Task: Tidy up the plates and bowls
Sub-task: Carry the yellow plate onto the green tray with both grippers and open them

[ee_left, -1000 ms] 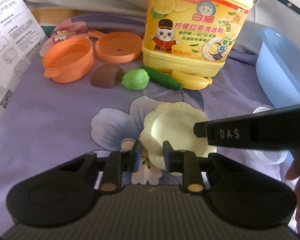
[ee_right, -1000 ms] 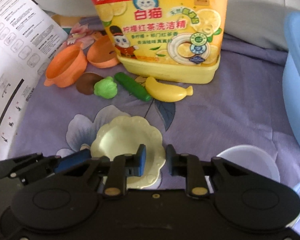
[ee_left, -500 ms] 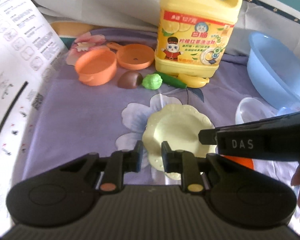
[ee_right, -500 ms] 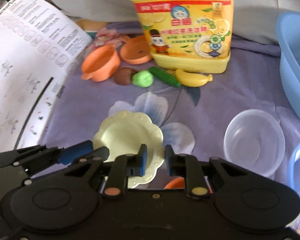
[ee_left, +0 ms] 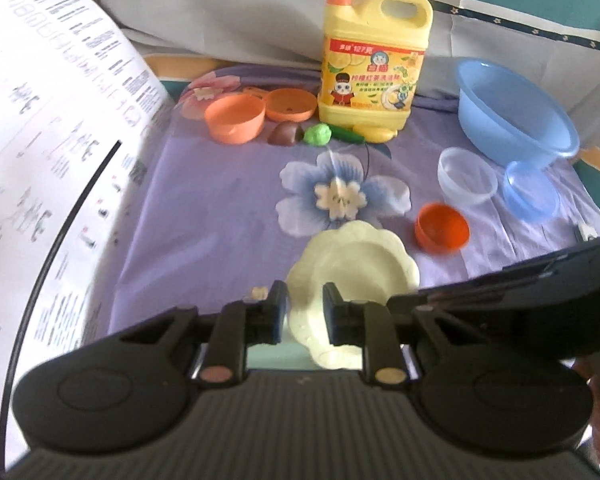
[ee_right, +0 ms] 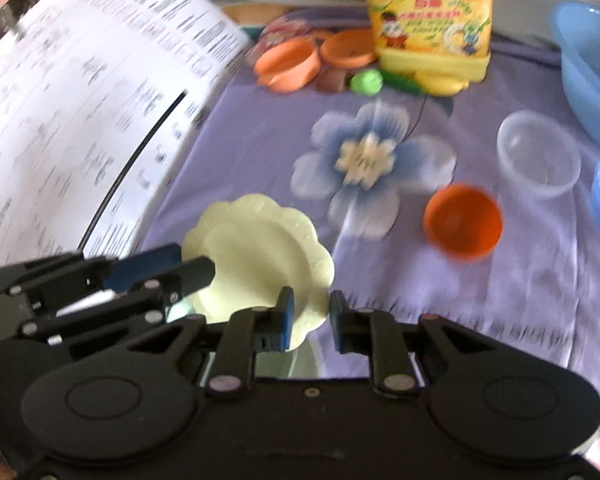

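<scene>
A pale yellow scalloped plate (ee_left: 352, 268) is lifted above the purple flowered cloth (ee_left: 220, 200). My left gripper (ee_left: 305, 312) is shut on the plate's near rim. In the right wrist view the plate (ee_right: 256, 256) sits between both tools; my right gripper (ee_right: 311, 320) is shut on its right rim. A small orange bowl (ee_left: 442, 230), a clear bowl (ee_left: 466, 176) and a small blue bowl (ee_left: 532, 190) lie to the right. The orange bowl also shows in the right wrist view (ee_right: 462, 222).
A big blue basin (ee_left: 516, 114) stands at the back right. A yellow detergent jug (ee_left: 374, 64), an orange pot (ee_left: 234, 118) and lid (ee_left: 292, 104), and toy food (ee_left: 318, 134) are at the back. A printed sheet (ee_left: 40, 160) rises on the left.
Both grippers have pulled back and up with the plate held between them. The orange bowl that was under the plate now shows on the cloth.
</scene>
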Motion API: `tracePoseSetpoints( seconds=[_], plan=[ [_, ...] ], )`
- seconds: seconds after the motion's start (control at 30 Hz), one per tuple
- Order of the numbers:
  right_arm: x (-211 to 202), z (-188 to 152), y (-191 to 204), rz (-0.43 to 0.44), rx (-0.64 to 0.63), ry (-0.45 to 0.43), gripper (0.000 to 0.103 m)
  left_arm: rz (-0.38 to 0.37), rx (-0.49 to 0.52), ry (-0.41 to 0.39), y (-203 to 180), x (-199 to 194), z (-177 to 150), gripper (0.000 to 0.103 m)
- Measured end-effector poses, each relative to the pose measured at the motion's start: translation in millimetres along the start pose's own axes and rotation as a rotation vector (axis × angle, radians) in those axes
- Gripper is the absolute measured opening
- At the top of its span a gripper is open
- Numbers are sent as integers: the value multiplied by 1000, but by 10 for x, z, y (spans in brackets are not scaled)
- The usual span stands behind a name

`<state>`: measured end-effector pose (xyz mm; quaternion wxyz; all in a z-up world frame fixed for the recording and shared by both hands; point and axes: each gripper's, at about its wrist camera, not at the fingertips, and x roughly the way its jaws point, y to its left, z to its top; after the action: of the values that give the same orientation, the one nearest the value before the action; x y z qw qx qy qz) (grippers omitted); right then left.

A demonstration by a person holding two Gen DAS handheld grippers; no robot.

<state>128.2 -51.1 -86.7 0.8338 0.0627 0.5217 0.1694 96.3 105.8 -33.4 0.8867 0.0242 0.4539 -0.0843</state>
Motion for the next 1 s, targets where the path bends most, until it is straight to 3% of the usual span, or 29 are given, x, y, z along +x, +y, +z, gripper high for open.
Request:
tracePoseSetpoints(
  seconds=[0.4, 1.0],
  plan=[
    [102, -585, 328, 31, -4, 87, 19, -18, -22, 29, 242, -171, -556, 19],
    [463, -618, 478, 18, -18, 153, 19, -32, -77, 144, 553, 294, -807, 19]
  ],
)
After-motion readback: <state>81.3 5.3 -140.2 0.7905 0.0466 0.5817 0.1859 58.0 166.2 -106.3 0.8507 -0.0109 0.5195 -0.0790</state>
